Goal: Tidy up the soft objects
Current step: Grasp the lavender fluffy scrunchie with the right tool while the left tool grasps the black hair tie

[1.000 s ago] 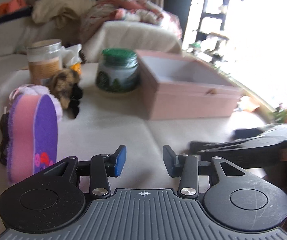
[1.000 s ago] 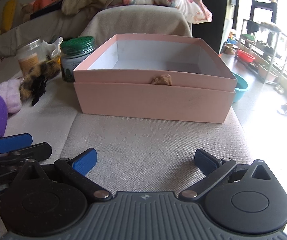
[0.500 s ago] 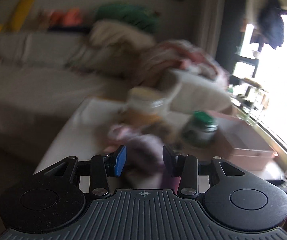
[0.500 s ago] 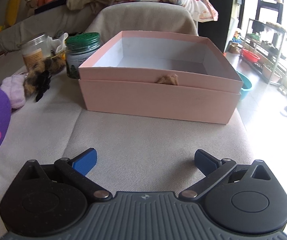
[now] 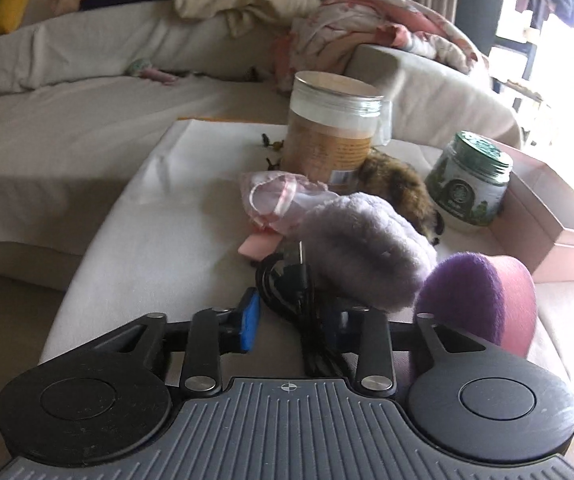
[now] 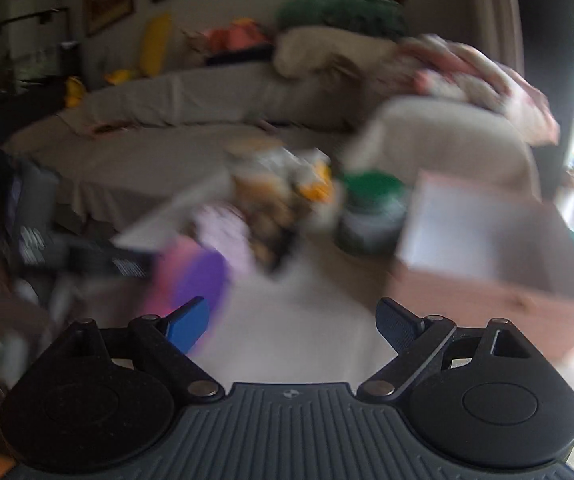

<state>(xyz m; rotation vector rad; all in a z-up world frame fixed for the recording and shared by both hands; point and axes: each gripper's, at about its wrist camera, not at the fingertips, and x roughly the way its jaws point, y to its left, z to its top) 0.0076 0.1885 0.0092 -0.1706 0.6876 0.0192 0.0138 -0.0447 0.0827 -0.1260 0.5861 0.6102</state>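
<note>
Left wrist view, tongs: my left tongs [image 5: 293,322] sit parted at lower centre, holding nothing; a black cable [image 5: 287,280] runs between the fingers.
Left wrist view, soft things: the lilac plush [image 5: 363,248] lies mid-frame just beyond the tips, the purple-and-pink pad [image 5: 483,300] at right touching it, the brown furry piece [image 5: 399,188] behind.
Left wrist view, step: I judge the plush is the next pick; I would angle right, clear of the cable, and close on its thick middle.
Left wrist view, room: the clear jar [image 5: 331,128] and green-lidded jar [image 5: 467,180] crowd the upper centre; the tabletop [image 5: 159,240] lies bare at left, its edge close.
Right wrist view, tongs: my right tongs [image 6: 293,326] are spread wide, empty.
Right wrist view, box: blurred, the pink box [image 6: 487,264] stands open at right, with bare tabletop before it.
</note>
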